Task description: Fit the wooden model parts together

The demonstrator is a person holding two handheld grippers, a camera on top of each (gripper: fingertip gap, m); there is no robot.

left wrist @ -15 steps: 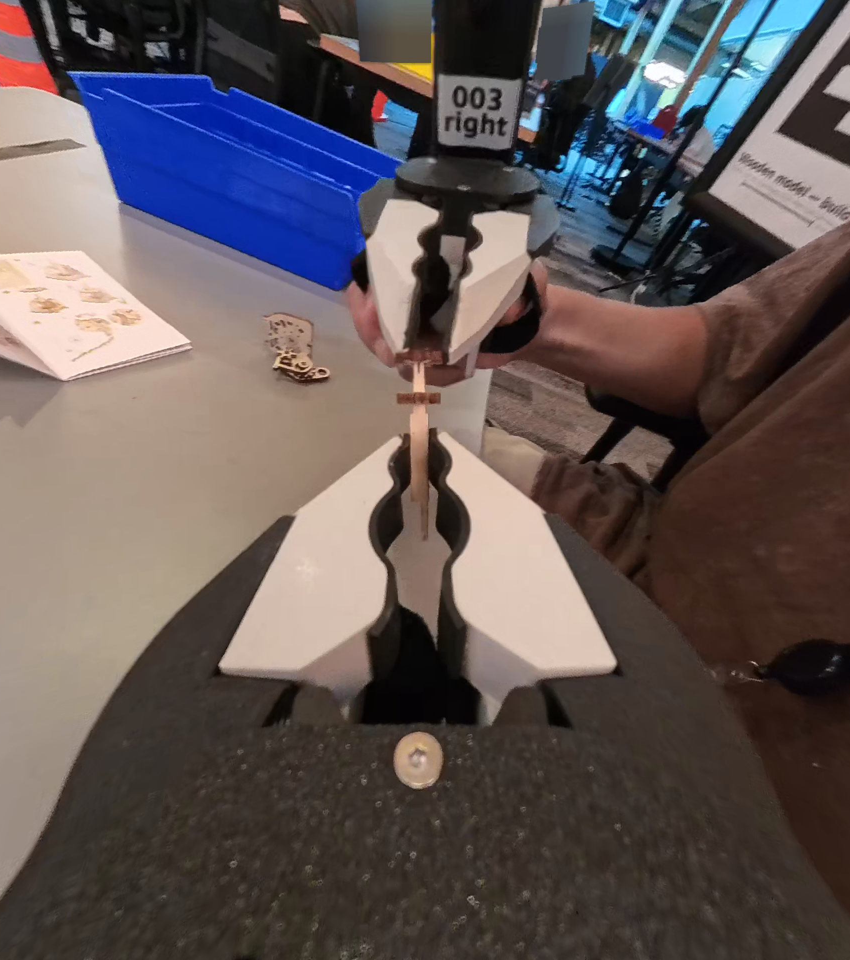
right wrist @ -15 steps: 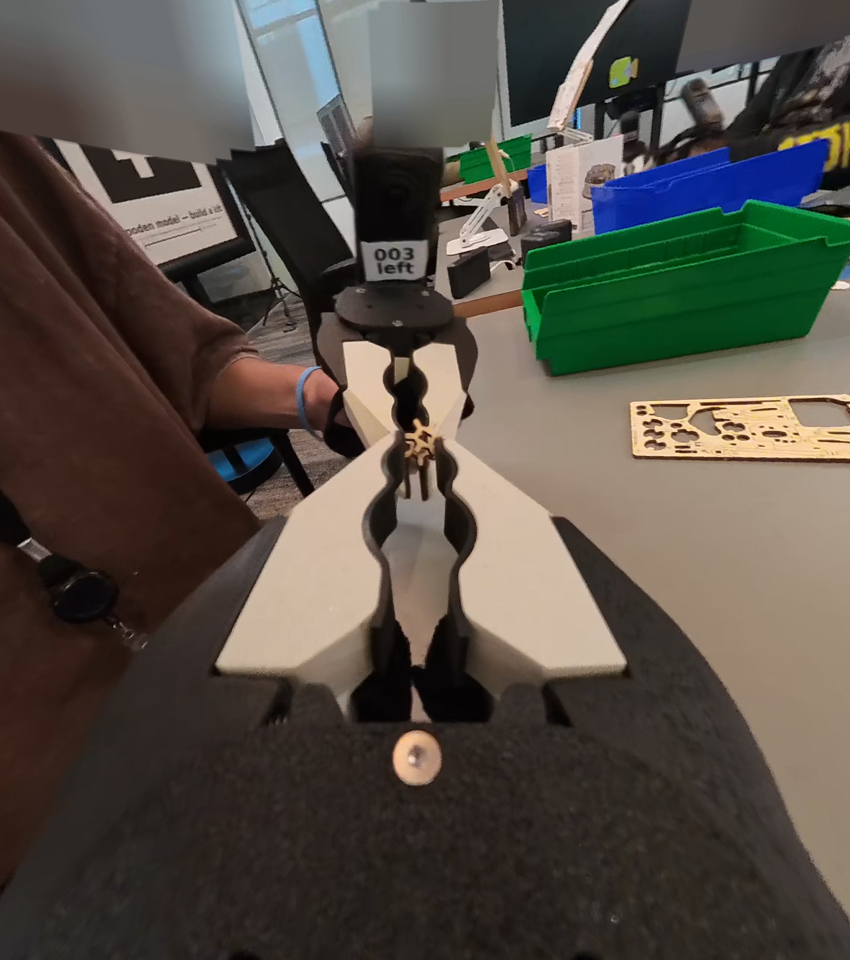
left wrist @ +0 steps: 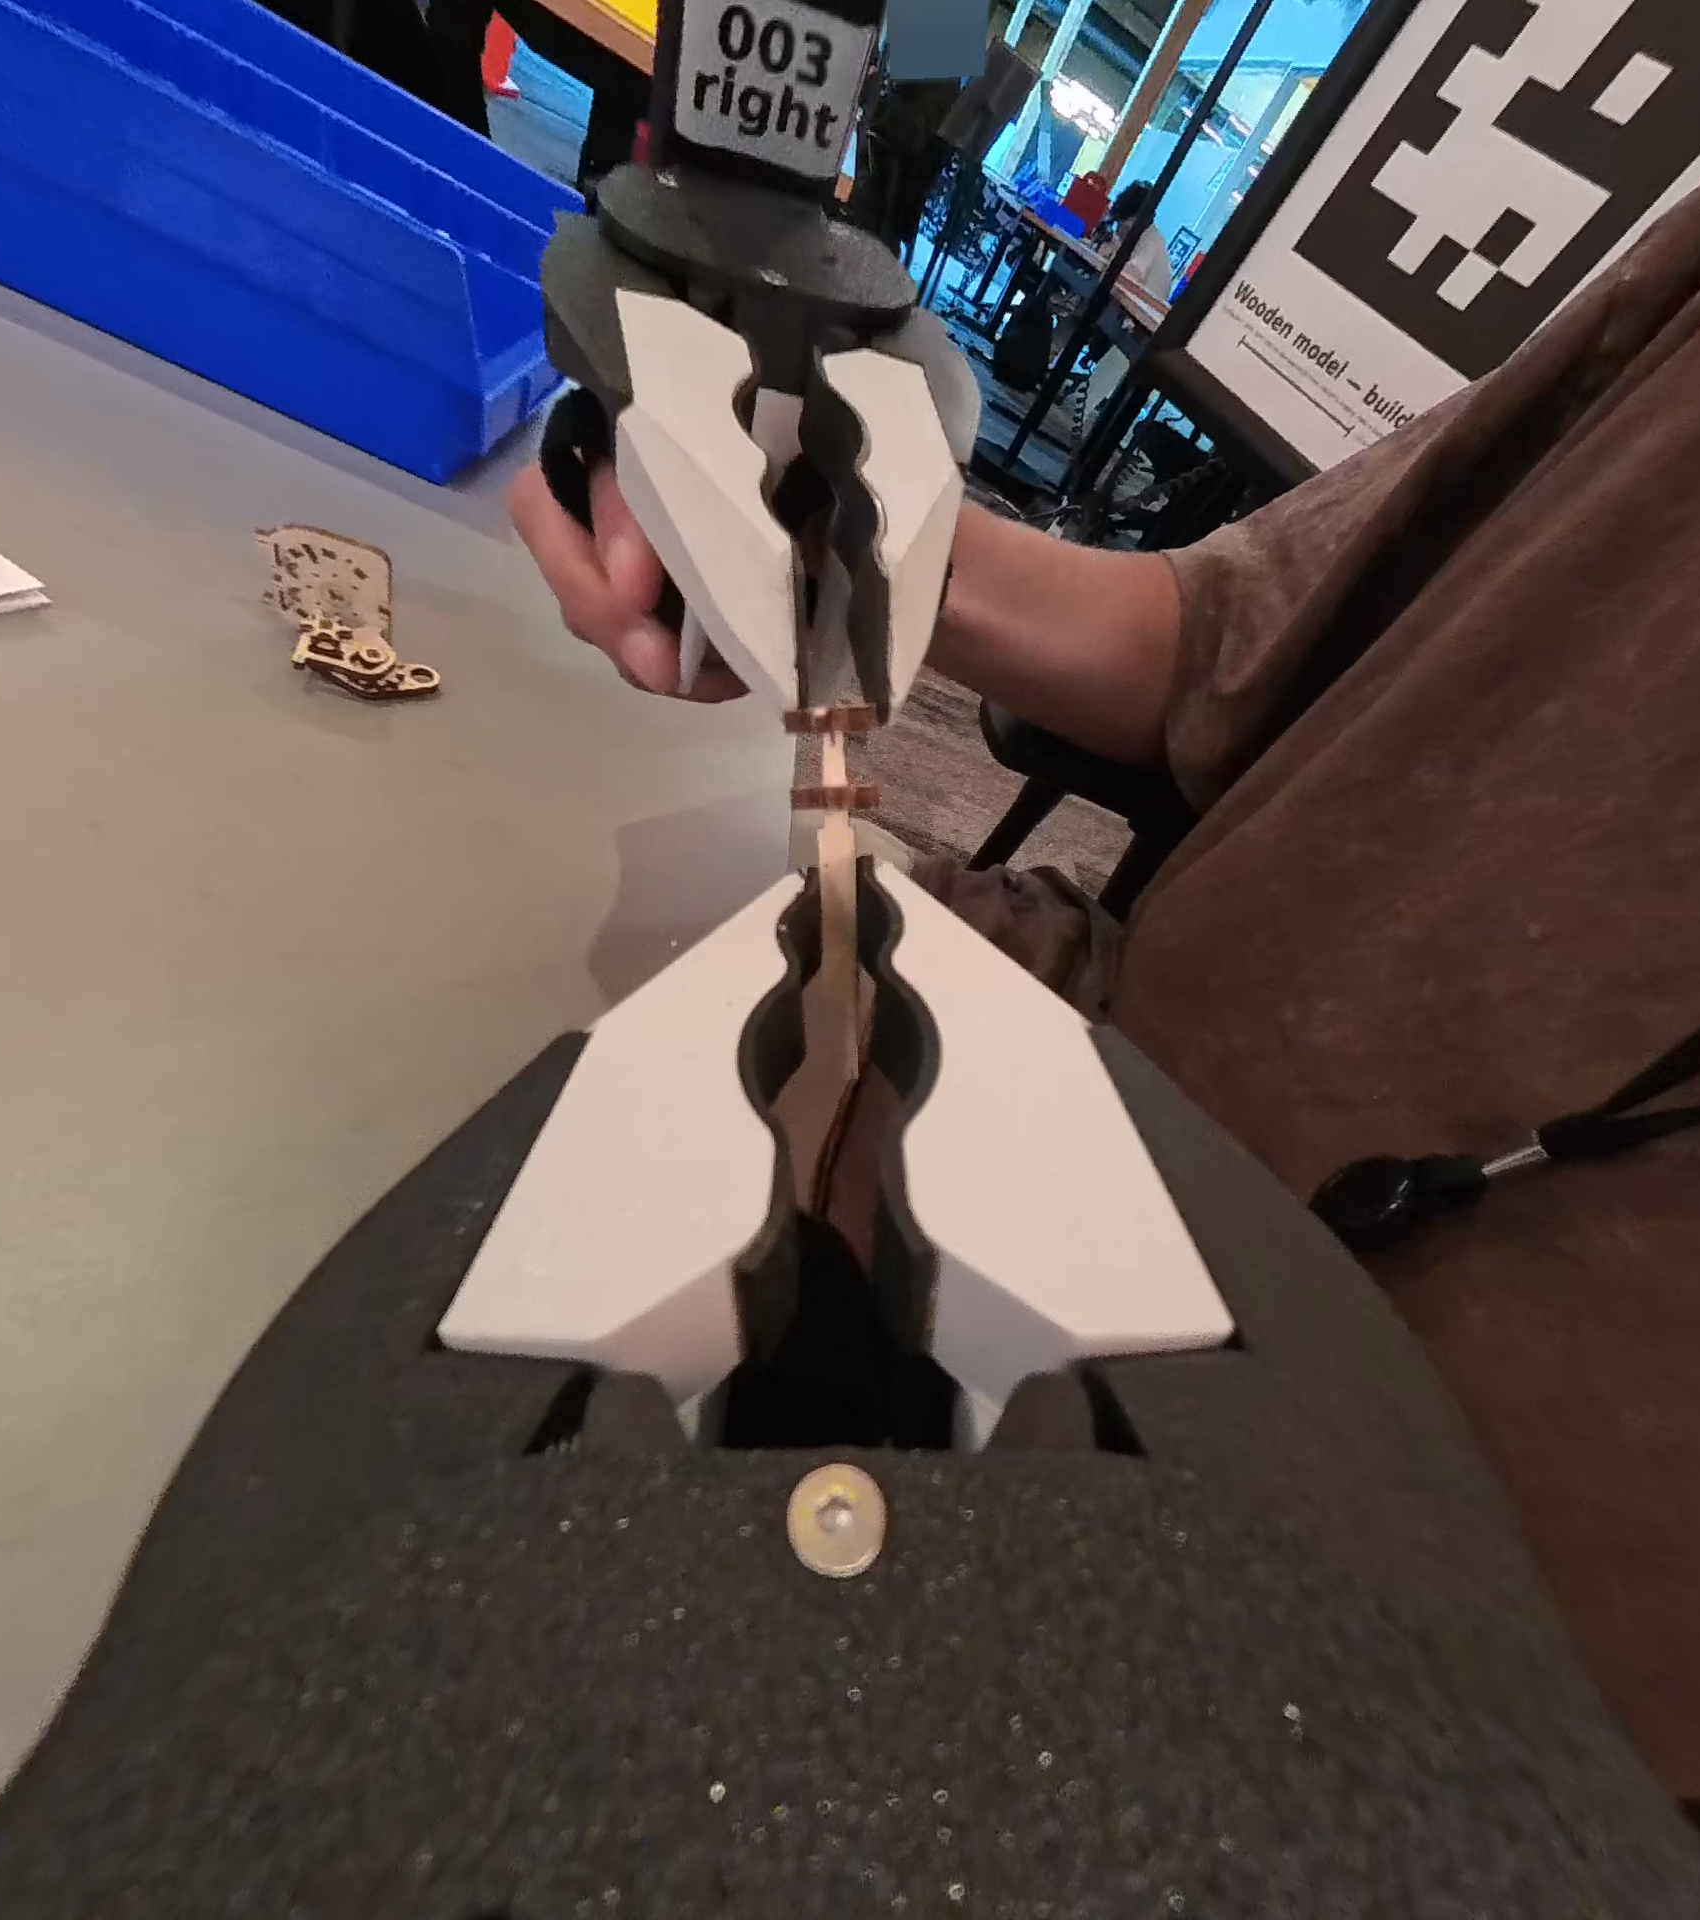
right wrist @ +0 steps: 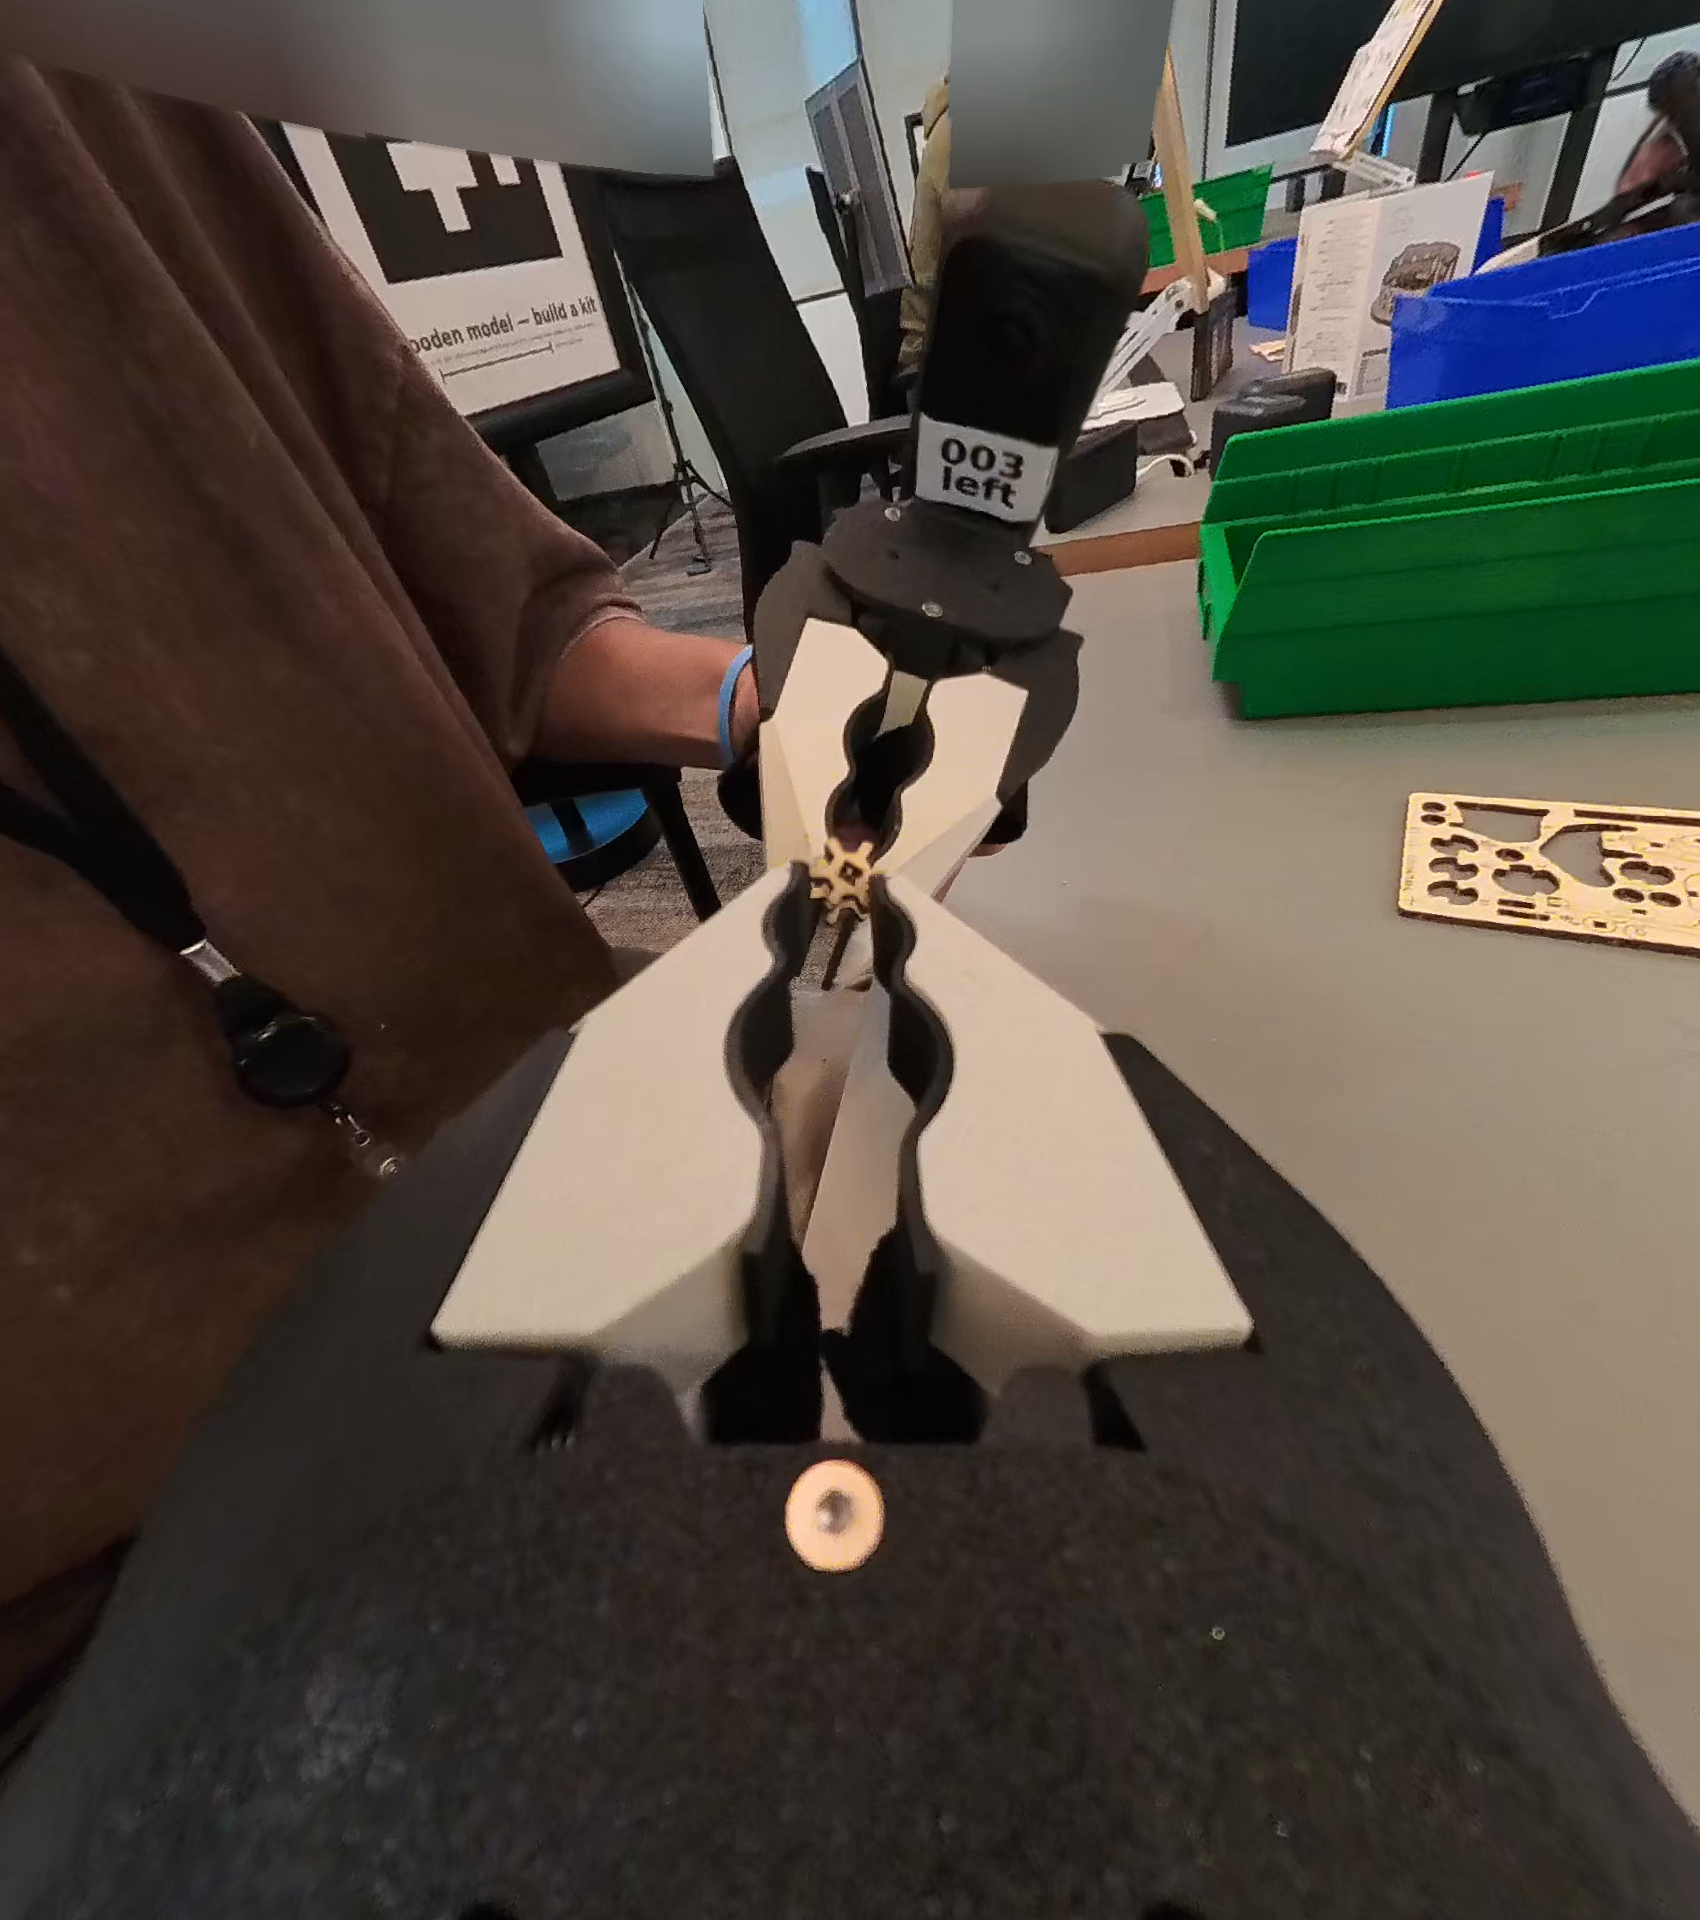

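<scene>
Left wrist view: the left gripper (left wrist: 833, 883) pinches a thin wooden strip (left wrist: 833, 935) that points at the right gripper (left wrist: 830, 707). A small cog (left wrist: 833, 798) sits on the strip beyond the left tips; a second cog (left wrist: 828, 719) sits at the right gripper's tips, which are pressed on it. More wooden parts (left wrist: 347, 613) lie on the table (left wrist: 150, 987), left of the strip.

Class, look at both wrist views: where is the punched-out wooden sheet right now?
The punched-out wooden sheet lies flat on the grey table, at the right of the right wrist view, in front of the green bin; the left wrist view does not show it.
</scene>
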